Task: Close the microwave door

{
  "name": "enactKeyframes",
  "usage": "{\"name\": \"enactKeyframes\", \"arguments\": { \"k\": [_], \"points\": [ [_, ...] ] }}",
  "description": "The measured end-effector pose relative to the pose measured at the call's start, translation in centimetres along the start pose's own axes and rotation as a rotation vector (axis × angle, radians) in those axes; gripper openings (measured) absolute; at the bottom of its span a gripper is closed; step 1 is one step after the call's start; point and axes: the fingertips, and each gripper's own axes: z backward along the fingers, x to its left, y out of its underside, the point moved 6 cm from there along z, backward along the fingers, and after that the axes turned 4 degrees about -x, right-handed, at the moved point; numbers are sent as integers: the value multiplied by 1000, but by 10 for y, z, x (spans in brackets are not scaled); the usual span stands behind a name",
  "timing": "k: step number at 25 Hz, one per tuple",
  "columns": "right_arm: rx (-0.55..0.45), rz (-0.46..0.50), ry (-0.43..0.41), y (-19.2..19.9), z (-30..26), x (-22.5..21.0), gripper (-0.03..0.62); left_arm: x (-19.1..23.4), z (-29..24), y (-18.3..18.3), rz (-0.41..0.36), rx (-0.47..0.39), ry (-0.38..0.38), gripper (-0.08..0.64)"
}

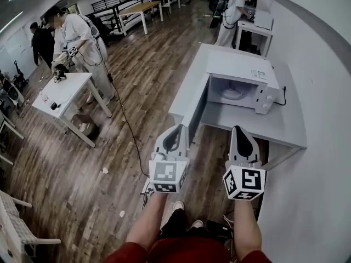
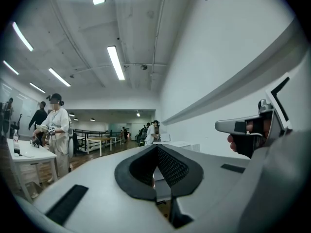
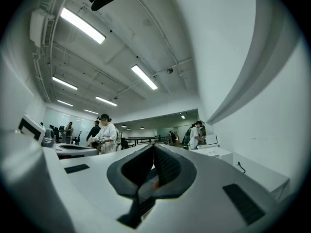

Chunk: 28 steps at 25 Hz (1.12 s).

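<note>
A white microwave [image 1: 237, 76] stands on a grey table [image 1: 285, 122] by the right wall. Its door [image 1: 193, 109] hangs wide open, swung out to the left toward me, and a white plate [image 1: 232, 93] lies in the cavity. My left gripper [image 1: 180, 128] is held low in front of the table, its tip just short of the door's outer edge, jaws together and empty. To the right, my right gripper [image 1: 237, 129] hovers short of the table's front edge, also shut on nothing. The left gripper [image 2: 156, 147] and the right gripper [image 3: 153, 146] show pads meeting in their own views.
A white wall runs close along the right. A person [image 1: 77, 34] works at a small white table [image 1: 57, 95] to the left, and another person [image 1: 233, 12] stands at a far bench. A cable [image 1: 127, 124] trails over the wood floor. A white chair [image 1: 19, 226] sits at lower left.
</note>
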Motion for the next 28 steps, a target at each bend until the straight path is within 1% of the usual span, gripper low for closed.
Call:
{"name": "enactKeyframes", "arguments": {
  "k": [2, 5, 8, 10, 14, 20, 23, 28],
  "points": [
    [7, -2, -8, 6, -13, 7, 28, 15, -5, 9, -12, 10, -10, 26],
    [24, 17, -28, 13, -29, 20, 28, 37, -9, 27, -8, 31, -30, 26],
    [46, 26, -39, 24, -43, 30, 28, 57, -13, 51, -4, 68, -42, 26],
    [63, 31, -42, 32, -51, 36, 28, 66, -18, 69, 5, 95, -36, 26],
    [101, 47, -46, 50, -62, 44, 28, 73, -29, 103, 21, 143, -9, 26],
    [177, 42, -41, 86, -70, 47, 28, 75, -52, 141, 40, 198, 24, 26],
    [200, 35, -32, 99, -74, 47, 28, 76, -60, 155, 49, 218, 41, 26],
    [215, 29, -8, 111, -80, 44, 28, 73, -64, 166, 59, 225, 75, 26]
  ]
}}
